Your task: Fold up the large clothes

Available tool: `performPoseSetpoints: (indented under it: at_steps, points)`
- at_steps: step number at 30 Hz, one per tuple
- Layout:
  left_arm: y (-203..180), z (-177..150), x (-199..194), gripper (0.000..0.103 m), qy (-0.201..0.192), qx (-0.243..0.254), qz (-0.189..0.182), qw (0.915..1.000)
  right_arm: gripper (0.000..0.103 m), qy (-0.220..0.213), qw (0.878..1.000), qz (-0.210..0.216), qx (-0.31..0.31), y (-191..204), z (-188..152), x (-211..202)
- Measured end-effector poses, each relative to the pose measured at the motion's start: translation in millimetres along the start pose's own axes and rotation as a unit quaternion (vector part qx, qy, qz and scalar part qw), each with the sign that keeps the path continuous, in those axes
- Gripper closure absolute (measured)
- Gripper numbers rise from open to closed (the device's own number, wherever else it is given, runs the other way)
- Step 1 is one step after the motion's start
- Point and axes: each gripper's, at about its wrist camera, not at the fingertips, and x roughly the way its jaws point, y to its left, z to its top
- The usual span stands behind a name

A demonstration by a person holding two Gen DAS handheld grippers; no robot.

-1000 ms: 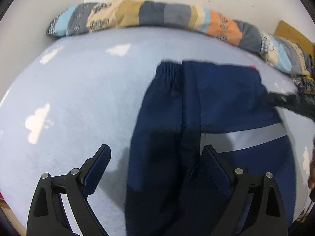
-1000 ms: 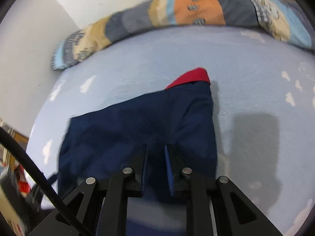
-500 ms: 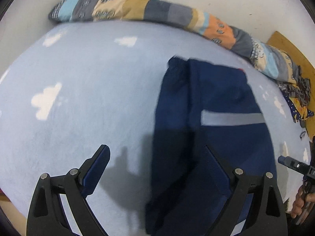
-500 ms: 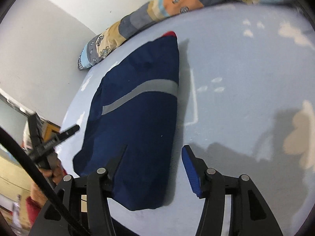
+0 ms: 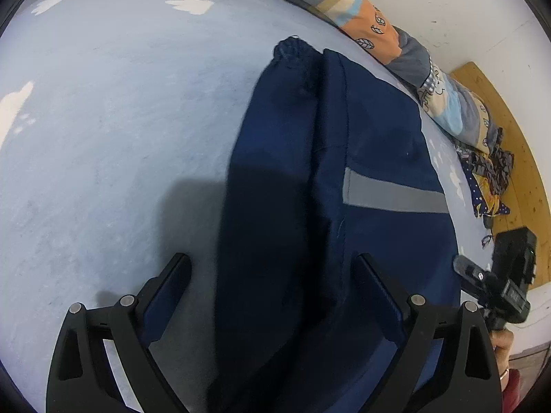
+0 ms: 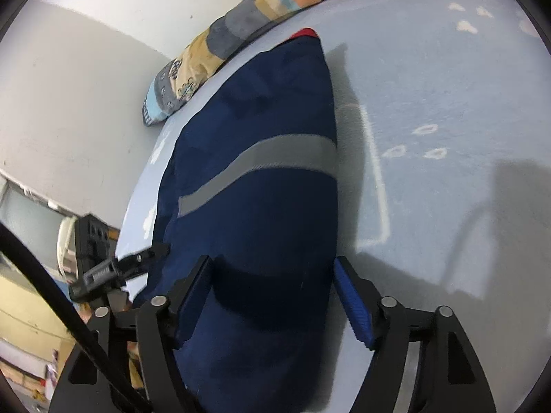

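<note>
Lying folded on bed sheet (image 5: 103, 137), navy trousers (image 5: 344, 172) stretching toward 12 o'clock. Left gripper (image 5: 272, 296) and right gripper (image 6: 272, 296) both standing apart, straddling cloth, right having just been opening. Risking snagging top layer, undoing fold.

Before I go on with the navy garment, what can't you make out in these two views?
- Garment near end: cut off by the bottom edge in both views, behind each tool's fingers.
- Its underside and inner layers: hidden by the top layer.
- Red part: only a sliver shows at the far end.
- Left tool, right tool: open, straddling the garment; contact unclear.
</note>
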Motion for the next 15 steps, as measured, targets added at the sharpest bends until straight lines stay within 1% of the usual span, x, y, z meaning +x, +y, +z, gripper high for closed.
performPoseSetpoints:
  at_steps: [1,2,3,4,5,6,7,8,9,11,12,13,15]
  points:
    - [-4,2,1,0.011,-0.001,0.003,-0.007,1.0,0.024,-0.001,1.0,0.008,0.006,-4,3,4]
    - [-8,3,2,0.017,-0.003,0.005,-0.015,0.9999,0.024,-0.001,1.0,0.023,0.015,-8,8,10]
    - [-12,4,5,0.031,-0.004,0.007,-0.027,0.9996,0.024,0.002,0.999,0.035,0.021,-11,11,16]
    - [-20,3,10,0.033,0.002,0.008,-0.04,0.9991,0.024,0.004,0.999,0.041,0.021,-12,14,21]
    - [-26,2,14,0.033,0.003,0.016,-0.031,0.9994,0.024,0.001,0.999,0.044,0.016,-12,17,27]
    - [-33,1,17,0.036,0.0,0.031,-0.008,0.9995,0.025,0.0,0.999,0.043,0.012,-11,19,30]
    - [-40,1,19,0.04,-0.005,0.044,0.011,0.999,0.029,-0.004,0.999,0.035,0.0,-6,20,33]
    - [-47,1,18,0.041,-0.013,0.046,0.018,0.9987,0.036,-0.011,1.0,0.02,-0.014,0,21,34]
    - [-53,1,17,0.042,-0.019,0.048,0.02,0.9985,0.039,-0.014,1.0,0.013,-0.023,4,21,33]
    - [-70,-1,12,0.042,-0.03,0.071,0.03,0.9966,0.055,-0.016,0.999,-0.004,-0.049,14,23,27]
    - [-77,-2,8,0.043,-0.036,0.078,0.032,0.9958,0.057,-0.02,0.998,-0.007,-0.061,20,23,21]
    - [-87,-3,3,0.045,-0.044,0.085,0.021,0.9952,0.06,-0.026,0.997,-0.012,-0.078,28,23,13]
    - [-100,-4,-2,0.049,-0.05,0.091,0.007,0.9946,0.06,-0.04,0.994,-0.024,-0.1,39,24,-7]
